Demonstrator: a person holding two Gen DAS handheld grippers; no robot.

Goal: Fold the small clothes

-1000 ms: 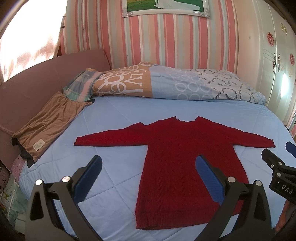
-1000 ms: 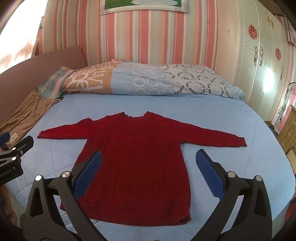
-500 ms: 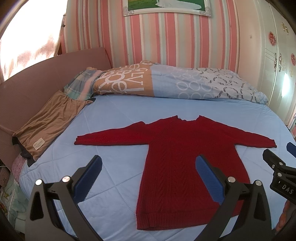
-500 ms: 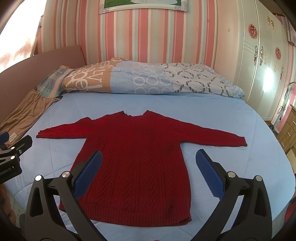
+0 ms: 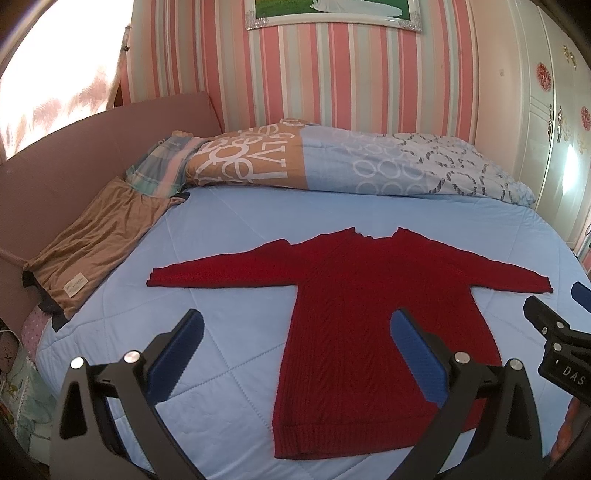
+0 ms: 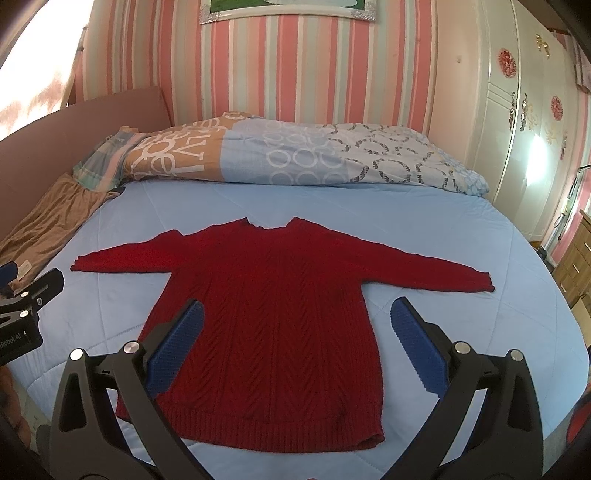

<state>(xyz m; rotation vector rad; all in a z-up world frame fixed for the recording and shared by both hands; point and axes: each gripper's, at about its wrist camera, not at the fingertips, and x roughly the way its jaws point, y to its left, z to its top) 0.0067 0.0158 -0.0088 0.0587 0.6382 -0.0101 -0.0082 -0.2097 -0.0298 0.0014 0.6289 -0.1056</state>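
Far left, a brown garment [image 5: 92,251] lies along the edge of the bed [image 5: 229,221], against the pink headboard [image 5: 74,147], with a plaid pillow [image 5: 162,170] just beyond it. Your left gripper [image 5: 295,345] hangs over the near part of the bed with its jaws spread wide and nothing between them; its left blue pad [image 5: 177,358] is over bare blue quilt, its right pad over the sweater's body. The red sweater [image 5: 354,302] lies flat in the middle of the bed, unfolded, both sleeves stretched straight out to the sides, neck toward the wall, hem toward you. A patterned duvet [image 5: 369,166] is bunched along the far side, below the striped wall [image 5: 332,81] and a framed picture [image 5: 332,14]. Your right gripper [image 6: 295,332] also has its jaws wide apart and empty; in its own view it sits over the sweater [image 6: 273,317], left pad [image 6: 177,350] above the knit, right pad over quilt beside the right sleeve. White wardrobe [image 6: 517,129] far right
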